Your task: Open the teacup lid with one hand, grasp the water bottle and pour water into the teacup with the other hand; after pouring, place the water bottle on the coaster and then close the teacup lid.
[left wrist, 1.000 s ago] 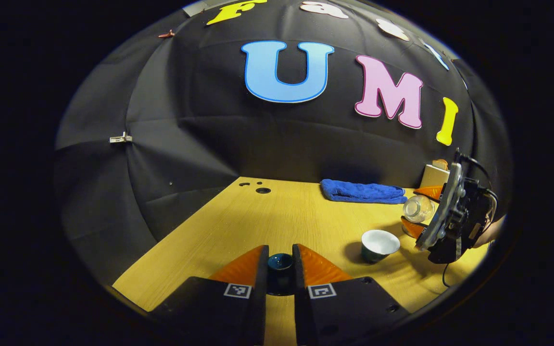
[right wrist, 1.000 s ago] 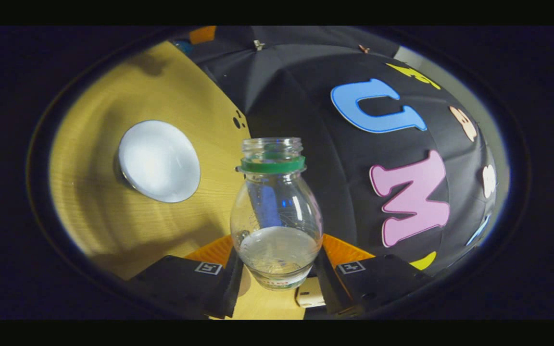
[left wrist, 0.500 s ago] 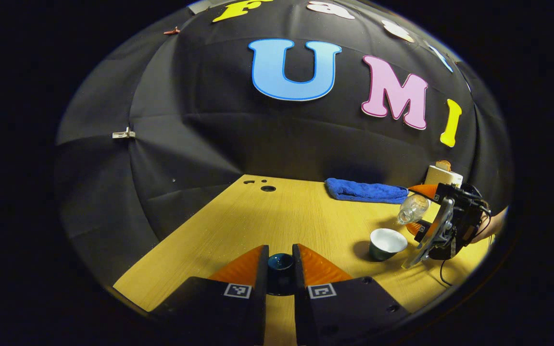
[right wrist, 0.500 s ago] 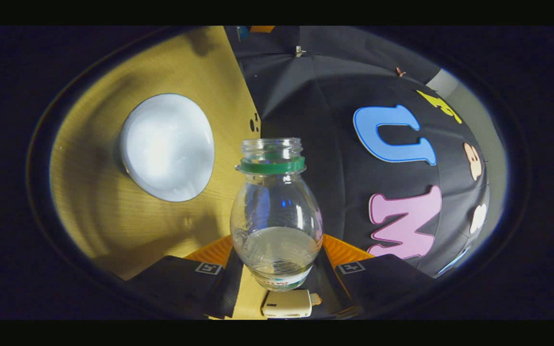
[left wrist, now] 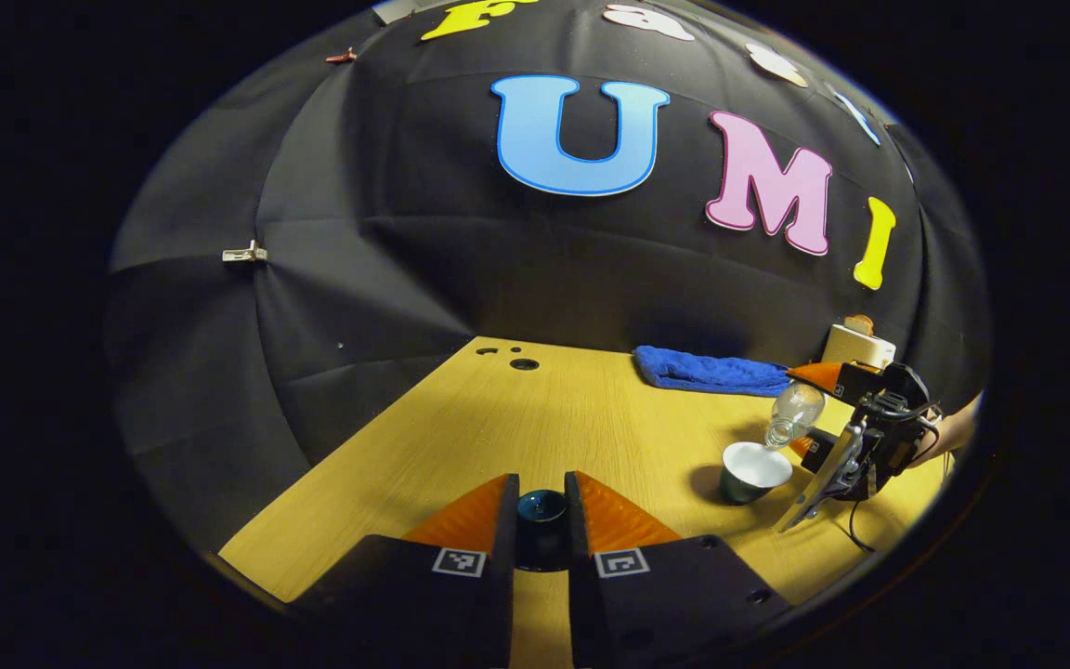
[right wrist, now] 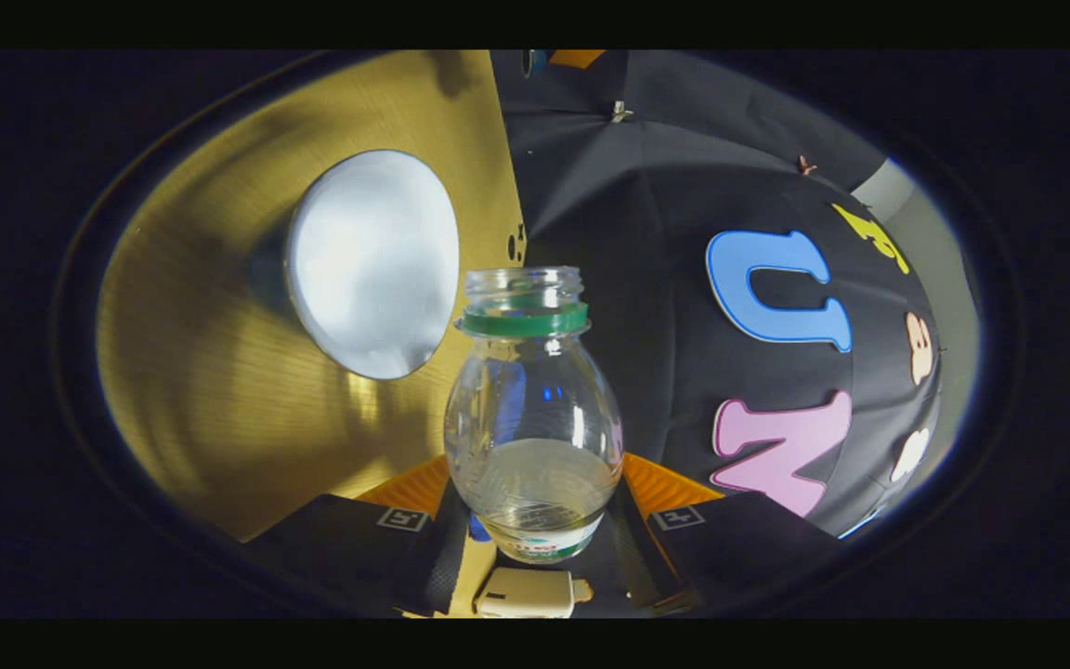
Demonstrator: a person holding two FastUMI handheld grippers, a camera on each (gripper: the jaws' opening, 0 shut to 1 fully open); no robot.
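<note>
My left gripper (left wrist: 541, 485) is low over the wooden table (left wrist: 498, 427), shut on the small dark teacup lid (left wrist: 541, 507). To the right stands the lidless teacup (left wrist: 754, 469), dark outside and white inside. Just above it the clear water bottle (left wrist: 797, 401) is tipped, its capless mouth down at the cup's rim. My right gripper (left wrist: 812, 413) is shut on the bottle. In the right gripper view the bottle (right wrist: 533, 418), with its green neck ring, sits between the fingers of my right gripper (right wrist: 535, 483). Water lies in its near end. The teacup (right wrist: 372, 265) is just left of the mouth.
A folded blue towel (left wrist: 707, 372) lies at the back of the table. A white box-like object (left wrist: 858, 342) stands at the back right, behind the right gripper. Small holes (left wrist: 524, 363) mark the table's far edge. A person's hand (left wrist: 953, 432) holds the right gripper.
The right gripper has tipped the bottle further and brought its mouth down to the teacup's rim. The left gripper has stayed put with the lid.
</note>
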